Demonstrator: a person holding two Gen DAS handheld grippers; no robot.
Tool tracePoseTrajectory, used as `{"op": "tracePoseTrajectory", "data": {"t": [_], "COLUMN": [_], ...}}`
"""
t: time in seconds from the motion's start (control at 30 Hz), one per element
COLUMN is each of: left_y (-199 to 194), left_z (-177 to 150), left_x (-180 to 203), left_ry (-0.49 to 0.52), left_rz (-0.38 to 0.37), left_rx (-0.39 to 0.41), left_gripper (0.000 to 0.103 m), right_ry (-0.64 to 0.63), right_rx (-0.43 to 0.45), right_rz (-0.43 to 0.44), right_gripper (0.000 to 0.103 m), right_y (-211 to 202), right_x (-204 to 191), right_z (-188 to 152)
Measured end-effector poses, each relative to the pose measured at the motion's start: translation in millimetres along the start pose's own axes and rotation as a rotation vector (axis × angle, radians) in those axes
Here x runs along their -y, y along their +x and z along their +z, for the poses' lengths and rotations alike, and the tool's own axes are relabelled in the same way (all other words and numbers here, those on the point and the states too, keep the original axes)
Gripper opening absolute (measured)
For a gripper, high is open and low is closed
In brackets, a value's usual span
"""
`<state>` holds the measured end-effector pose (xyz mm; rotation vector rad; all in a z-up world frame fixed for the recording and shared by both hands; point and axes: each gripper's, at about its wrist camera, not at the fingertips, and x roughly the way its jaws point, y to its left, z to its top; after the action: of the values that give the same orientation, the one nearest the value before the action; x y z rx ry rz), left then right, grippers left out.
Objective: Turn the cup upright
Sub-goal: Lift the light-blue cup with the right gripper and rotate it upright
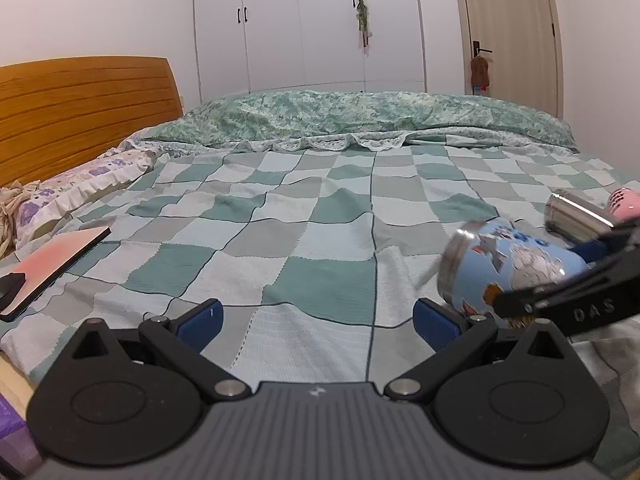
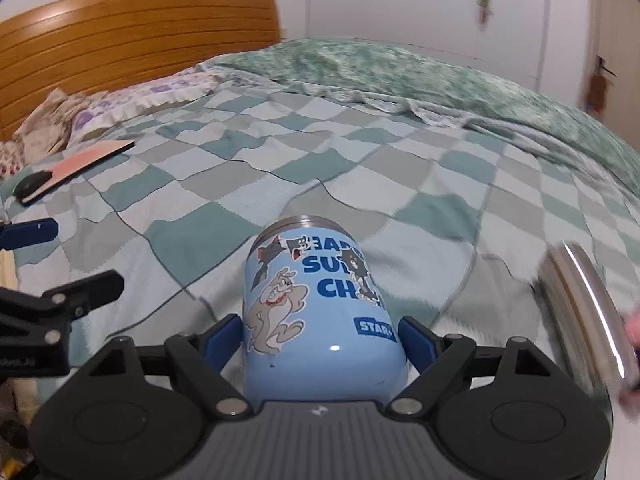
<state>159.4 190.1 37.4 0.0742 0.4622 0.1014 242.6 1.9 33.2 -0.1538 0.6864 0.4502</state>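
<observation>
A light blue cartoon cup [image 2: 320,304] with a steel rim lies on its side between the blue pads of my right gripper [image 2: 320,336], which is shut on its body, rim pointing away. In the left wrist view the same cup [image 1: 508,264] is tilted, held just above the checked bedspread at the right, with the right gripper's black arm [image 1: 568,300] across it. My left gripper [image 1: 316,320] is open and empty, low over the bedspread, left of the cup.
A steel cup [image 1: 576,216] lies on its side beyond the blue cup, with a pink object [image 1: 622,200] behind it. A pink-faced tablet [image 1: 52,260] lies at the left. Pillows, a wooden headboard [image 1: 80,112] and a folded green quilt [image 1: 360,120] border the bed.
</observation>
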Motion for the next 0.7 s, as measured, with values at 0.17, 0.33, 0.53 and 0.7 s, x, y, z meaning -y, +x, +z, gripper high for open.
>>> {"op": "tracePoseTrajectory", "data": {"t": [0.17,0.33,0.53,0.7], "left_y": [-18.2,-35.6,-59.3,-79.6], "left_z": [-1.1,-5.9,-16.4,-23.9], "left_x": [3.9,11.3,18.5,16.9], "left_ry": [-0.011,-0.028,-0.042,-0.041], "left_rz": [-0.017,-0.026,-0.02,0.001], "left_rx": [0.005,-0.009,-0.042,-0.051], "left_gripper": [0.103,0.103,0.103,0.103], "right_ry": [0.093,0.192,0.267,0.293], "right_rx": [-0.007,-0.001,0.013,0.007], "right_rz": [-0.04,-0.107,-0.198,-0.199], "right_gripper": [0.085,0.084,0.084,0.085], "right_y": [-34.2,-65.5,-76.4,-78.6], "right_x": [-4.7,-12.1,-24.5,-24.6], "right_z": [-23.7,-50.2,-66.1,-66.6]}}
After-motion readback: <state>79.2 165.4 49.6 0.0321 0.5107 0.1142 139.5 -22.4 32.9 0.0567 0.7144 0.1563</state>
